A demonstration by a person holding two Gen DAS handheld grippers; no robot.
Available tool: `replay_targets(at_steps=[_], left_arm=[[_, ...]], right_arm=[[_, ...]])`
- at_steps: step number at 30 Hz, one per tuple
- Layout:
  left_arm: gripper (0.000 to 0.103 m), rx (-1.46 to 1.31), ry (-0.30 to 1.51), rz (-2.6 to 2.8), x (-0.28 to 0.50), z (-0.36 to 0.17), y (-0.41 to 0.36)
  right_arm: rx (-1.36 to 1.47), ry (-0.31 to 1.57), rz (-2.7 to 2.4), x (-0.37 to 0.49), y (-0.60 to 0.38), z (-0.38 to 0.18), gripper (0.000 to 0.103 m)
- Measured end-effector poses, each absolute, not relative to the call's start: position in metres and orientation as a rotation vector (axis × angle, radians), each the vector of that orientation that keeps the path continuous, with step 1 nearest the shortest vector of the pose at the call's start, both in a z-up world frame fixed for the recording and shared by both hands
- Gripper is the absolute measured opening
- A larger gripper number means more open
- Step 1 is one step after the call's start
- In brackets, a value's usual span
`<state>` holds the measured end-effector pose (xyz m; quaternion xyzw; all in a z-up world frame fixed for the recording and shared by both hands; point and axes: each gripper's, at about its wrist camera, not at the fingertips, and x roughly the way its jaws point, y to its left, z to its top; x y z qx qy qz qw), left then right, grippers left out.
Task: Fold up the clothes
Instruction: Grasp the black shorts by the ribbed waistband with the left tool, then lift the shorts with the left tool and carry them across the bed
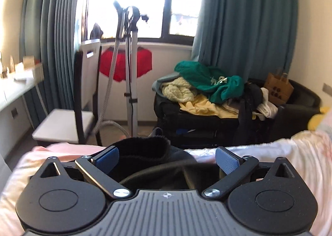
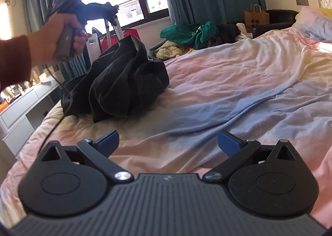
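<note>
A crumpled black garment (image 2: 124, 78) is heaped near the foot of the wrinkled pastel bed (image 2: 238, 82). Beyond, an armchair (image 1: 207, 123) is piled with clothes. Both the left gripper (image 1: 167, 162) and right gripper (image 2: 168, 142) are held spread apart, empty.

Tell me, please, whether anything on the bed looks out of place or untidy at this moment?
Yes: the black garment sits in a crumpled heap near the bed's left edge rather than lying flat, and part of it hangs over the side. The bedspread beneath is wrinkled. Both grippers are open and hold nothing.
</note>
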<state>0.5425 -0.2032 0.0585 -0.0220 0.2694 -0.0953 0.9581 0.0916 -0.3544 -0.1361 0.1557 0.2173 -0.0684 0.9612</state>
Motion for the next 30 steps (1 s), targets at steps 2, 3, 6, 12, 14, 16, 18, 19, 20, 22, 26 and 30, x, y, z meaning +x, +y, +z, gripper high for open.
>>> replay_targets(at_steps=[2, 3, 6, 12, 14, 16, 18, 19, 20, 22, 26, 30], left_arm=[[0.093, -0.135, 0.647, -0.145, 0.591, 0.052, -0.206], [0.09, -0.19, 0.706, -0.154, 0.614, 0.046, -0.205], [0.076, -0.238, 0.832, -0.143, 0.663, 0.026, -0.211], [0.036, -0.129, 1.008, -0.077, 0.713, -0.021, -0.236], [0.009, -0.09, 1.015, -0.053, 0.709, -0.032, -0.24], [0.008, -0.055, 0.97, -0.054, 0.688, -0.024, -0.239], [0.007, -0.036, 0.913, -0.082, 0.647, 0.002, -0.229], [0.007, -0.026, 0.884, -0.095, 0.627, 0.016, -0.224], [0.007, -0.017, 0.856, -0.109, 0.607, 0.029, -0.219], [0.007, 0.002, 0.798, -0.137, 0.566, 0.056, -0.209], [0.007, 0.04, 0.682, -0.191, 0.485, 0.109, -0.189], [0.007, 0.076, 0.566, -0.244, 0.404, 0.163, -0.169]], right_arm=[[0.315, 0.446, -0.17, 0.104, -0.36, -0.147, 0.103], [0.325, 0.445, -0.193, 0.109, -0.364, -0.151, 0.103], [0.385, 0.427, -0.288, 0.115, -0.379, -0.163, 0.103], [0.449, 0.455, -0.335, 0.128, -0.39, -0.184, 0.103], [0.432, 0.441, -0.33, 0.126, -0.388, -0.183, 0.103], [0.415, 0.423, -0.326, 0.125, -0.386, -0.18, 0.103], [0.398, 0.405, -0.323, 0.123, -0.384, -0.177, 0.103], [0.389, 0.396, -0.321, 0.122, -0.383, -0.176, 0.103], [0.38, 0.387, -0.319, 0.121, -0.382, -0.175, 0.103], [0.363, 0.369, -0.316, 0.119, -0.38, -0.172, 0.103], [0.329, 0.332, -0.308, 0.115, -0.376, -0.166, 0.103], [0.295, 0.292, -0.301, 0.11, -0.372, -0.159, 0.103]])
